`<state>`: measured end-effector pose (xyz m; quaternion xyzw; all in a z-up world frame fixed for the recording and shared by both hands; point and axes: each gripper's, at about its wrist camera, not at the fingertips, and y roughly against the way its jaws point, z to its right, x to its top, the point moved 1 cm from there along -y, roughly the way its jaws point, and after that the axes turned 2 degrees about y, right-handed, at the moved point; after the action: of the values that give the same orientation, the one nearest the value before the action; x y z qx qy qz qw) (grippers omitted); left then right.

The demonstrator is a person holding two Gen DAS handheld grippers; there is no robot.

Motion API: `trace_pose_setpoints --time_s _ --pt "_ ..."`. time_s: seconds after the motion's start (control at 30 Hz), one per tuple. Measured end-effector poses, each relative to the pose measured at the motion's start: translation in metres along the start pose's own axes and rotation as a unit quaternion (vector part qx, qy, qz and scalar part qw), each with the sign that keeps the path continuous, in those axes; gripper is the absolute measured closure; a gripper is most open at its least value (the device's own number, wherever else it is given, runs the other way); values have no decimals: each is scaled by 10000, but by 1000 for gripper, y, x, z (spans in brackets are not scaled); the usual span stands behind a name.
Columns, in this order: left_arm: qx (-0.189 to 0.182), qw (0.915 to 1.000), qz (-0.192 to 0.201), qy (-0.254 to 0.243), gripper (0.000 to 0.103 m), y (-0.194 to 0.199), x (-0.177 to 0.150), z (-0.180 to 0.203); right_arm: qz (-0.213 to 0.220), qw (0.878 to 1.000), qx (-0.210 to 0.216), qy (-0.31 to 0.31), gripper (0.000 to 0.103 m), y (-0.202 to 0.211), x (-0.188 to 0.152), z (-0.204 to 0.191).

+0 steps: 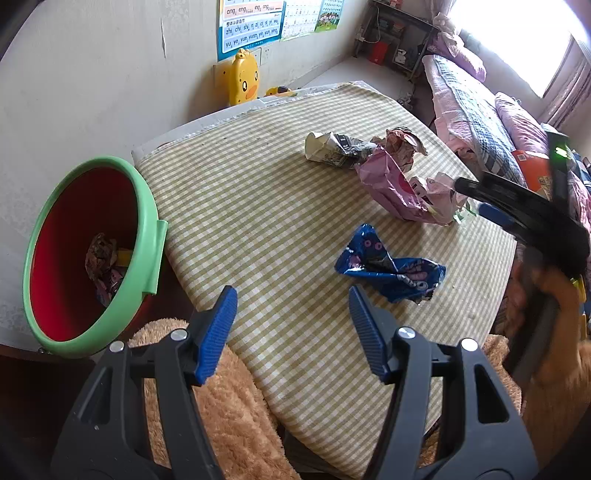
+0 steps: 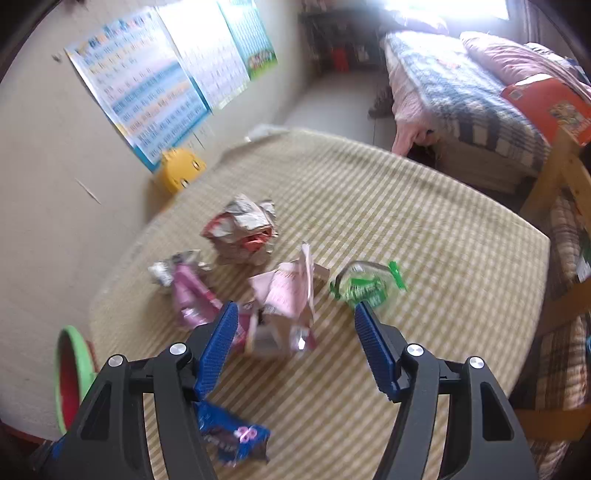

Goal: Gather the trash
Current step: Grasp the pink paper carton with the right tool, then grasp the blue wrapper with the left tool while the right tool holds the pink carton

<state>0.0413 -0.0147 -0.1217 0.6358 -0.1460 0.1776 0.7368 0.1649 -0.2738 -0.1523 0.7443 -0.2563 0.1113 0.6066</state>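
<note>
The blue wrapper was found lying on the checked table, just ahead of the left gripper, whose jaws were spread and empty. It was judged light, crinkly and slippery, best pinched at its twisted middle. The right gripper was likewise spread wide, nothing held.

The only print that can be read is on the blue wall poster, far ahead of the left tongs and a little to their left, above the yellow duck toy. It shows pinyin syllables in rows: "ang, eng, ing, ong", then "zhi, chi, shi", then "yu, ye, yue, yuan". The right tongs' view is too blurred to read the posters or any wrapper.
</note>
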Motion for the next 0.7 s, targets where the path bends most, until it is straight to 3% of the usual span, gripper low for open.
trace_pose_setpoints --time_s 0.03,0.07,0.1,0.33,0.57,0.7 --pt "-1 10000 -18 19 43 0 0 0 -91 10000 -16 22 40 -8 1 0" --pt "-15 10000 -55 60 43 -1 0 0 -182 9998 3 41 50 -14 1 2" --pt "-26 9999 -78 90 43 -1 0 0 -231 9997 104 8 73 -17 0 3" --pt "-247 9986 -361 304 43 -18 0 9 443 9973 583 -113 78 39 -26 13" --pt "-708 9932 -647 662 40 -52 7 50 1053 9936 404 11 78 91 -74 23" --pt "-514 9936 -556 833 32 -71 19 74 1285 9911 267 233 77 101 -86 22"
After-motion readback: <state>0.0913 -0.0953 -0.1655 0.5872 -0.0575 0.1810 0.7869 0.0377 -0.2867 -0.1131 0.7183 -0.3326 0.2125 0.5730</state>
